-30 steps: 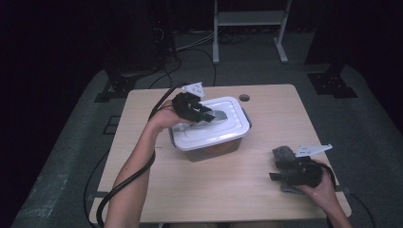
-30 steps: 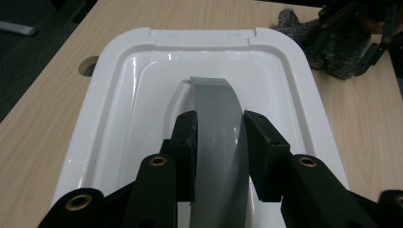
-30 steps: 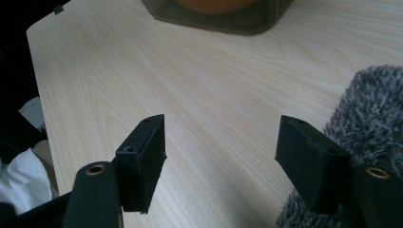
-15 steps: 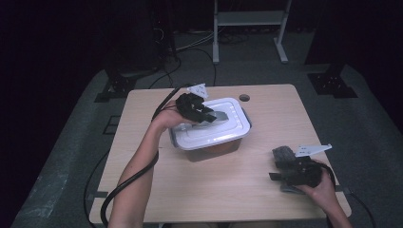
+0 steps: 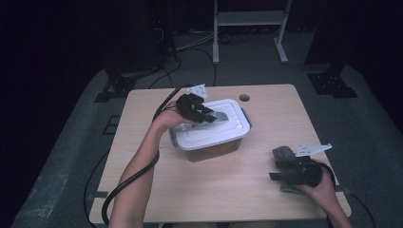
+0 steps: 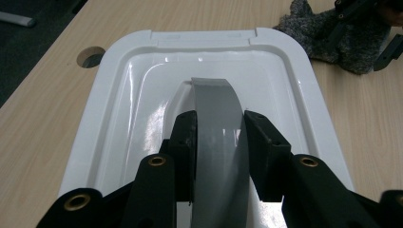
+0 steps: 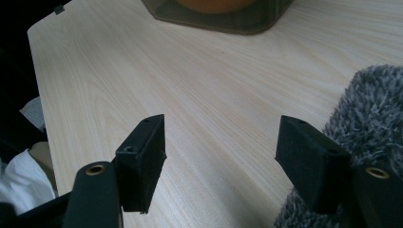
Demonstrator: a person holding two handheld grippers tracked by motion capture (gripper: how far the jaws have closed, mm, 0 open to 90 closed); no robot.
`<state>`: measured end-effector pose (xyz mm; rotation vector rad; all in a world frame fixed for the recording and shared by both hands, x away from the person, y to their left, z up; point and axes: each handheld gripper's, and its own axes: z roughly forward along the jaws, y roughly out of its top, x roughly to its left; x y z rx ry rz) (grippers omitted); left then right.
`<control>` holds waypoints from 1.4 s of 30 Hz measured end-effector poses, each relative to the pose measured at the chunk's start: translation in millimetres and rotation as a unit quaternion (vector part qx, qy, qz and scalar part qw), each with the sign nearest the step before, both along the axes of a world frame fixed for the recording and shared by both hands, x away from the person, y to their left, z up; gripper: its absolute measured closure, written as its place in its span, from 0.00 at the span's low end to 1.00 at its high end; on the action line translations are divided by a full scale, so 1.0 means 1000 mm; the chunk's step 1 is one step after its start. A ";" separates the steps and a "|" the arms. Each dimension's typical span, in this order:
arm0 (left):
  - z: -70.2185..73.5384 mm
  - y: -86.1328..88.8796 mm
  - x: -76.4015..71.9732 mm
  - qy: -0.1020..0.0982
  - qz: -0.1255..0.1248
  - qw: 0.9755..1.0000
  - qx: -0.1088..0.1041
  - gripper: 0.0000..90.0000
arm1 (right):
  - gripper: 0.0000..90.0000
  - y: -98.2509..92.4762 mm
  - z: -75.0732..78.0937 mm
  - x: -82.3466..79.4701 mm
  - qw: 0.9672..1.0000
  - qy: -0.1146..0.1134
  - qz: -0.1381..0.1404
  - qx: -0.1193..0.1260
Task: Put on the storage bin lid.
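1. We had the left claw [image 6: 217,137] clamped on the grey handle [image 6: 219,118] in the middle of the white lid [image 5: 214,126], probably the easiest spot to lift it from.
2. The lid sat on its box [image 5: 209,145] mid-worktop [image 5: 190,190].
3. Our right claw [image 7: 221,156] gaped wide and empty over bare wood, parked beside the fuzzy grey cloth [image 7: 366,109], likely so the cloth stayed handy.

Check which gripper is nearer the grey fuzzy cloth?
Right. The right gripper rests beside the grey fuzzy cloth, one open jaw against it. The left gripper is across the table, shut on the lid handle of the white container.
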<state>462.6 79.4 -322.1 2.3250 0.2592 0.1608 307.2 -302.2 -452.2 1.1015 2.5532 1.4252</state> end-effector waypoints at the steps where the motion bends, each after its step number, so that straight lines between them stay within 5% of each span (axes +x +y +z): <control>1: 0.001 0.001 0.000 0.002 0.001 1.000 -0.001 0.69 | 0.36 0.000 0.000 0.000 1.000 0.000 0.000 0.001; 15: 0.017 0.009 -0.010 -0.010 0.009 0.999 -0.034 0.53 | 0.36 -0.002 0.001 -0.001 1.000 -0.001 -0.005 -0.001; 42: 0.025 0.031 -0.045 -0.018 0.015 0.998 -0.064 0.40 | 0.35 -0.003 0.003 -0.002 1.000 -0.006 -0.013 -0.003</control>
